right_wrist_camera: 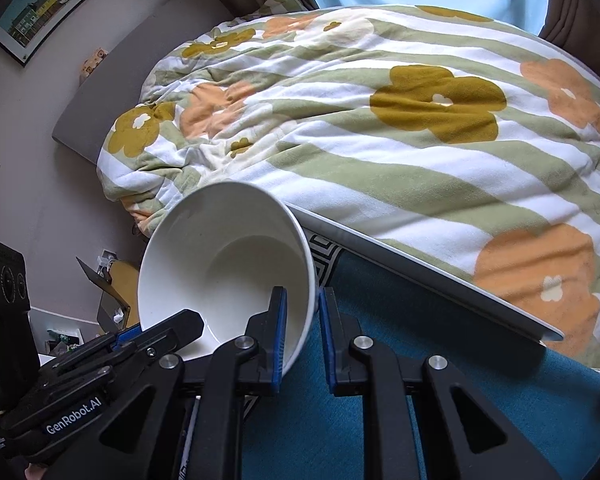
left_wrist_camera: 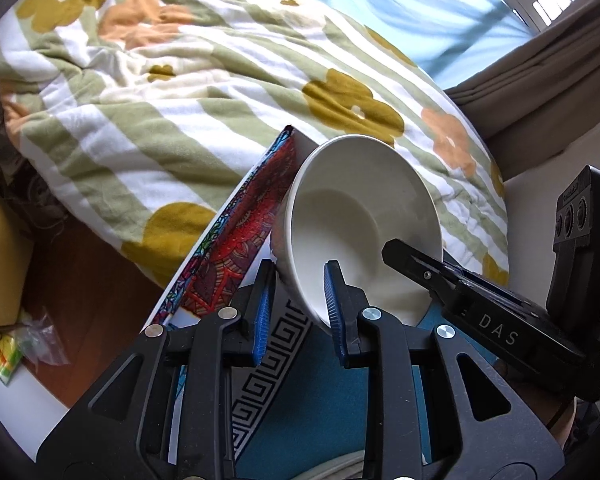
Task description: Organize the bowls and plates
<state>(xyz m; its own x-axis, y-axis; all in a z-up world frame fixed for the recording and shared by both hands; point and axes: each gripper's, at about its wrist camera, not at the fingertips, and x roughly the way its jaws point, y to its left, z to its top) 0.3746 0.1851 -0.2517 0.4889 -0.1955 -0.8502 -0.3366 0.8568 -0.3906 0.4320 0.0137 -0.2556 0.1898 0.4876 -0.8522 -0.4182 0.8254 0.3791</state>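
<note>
A plain white bowl (left_wrist_camera: 360,208) (right_wrist_camera: 220,248) hangs tilted above a teal mat (right_wrist_camera: 420,320), its opening turned toward both cameras. My left gripper (left_wrist_camera: 298,312) is shut on the bowl's near rim, one blue pad inside the wall and one outside. My right gripper (right_wrist_camera: 302,332) is shut on the rim at another spot, likewise pinching the wall. In the left wrist view one finger of the right gripper (left_wrist_camera: 420,268) reaches into the bowl from the right. In the right wrist view a finger of the left gripper (right_wrist_camera: 168,330) enters from the lower left.
The teal mat (left_wrist_camera: 320,400) has a black-and-white key-pattern border (left_wrist_camera: 260,364). A colourful patterned book (left_wrist_camera: 236,240) leans beside the bowl. A striped flower blanket (left_wrist_camera: 180,100) (right_wrist_camera: 380,140) covers the bed behind. A cardboard box (left_wrist_camera: 0,264) and a plastic packet (left_wrist_camera: 16,344) lie at left.
</note>
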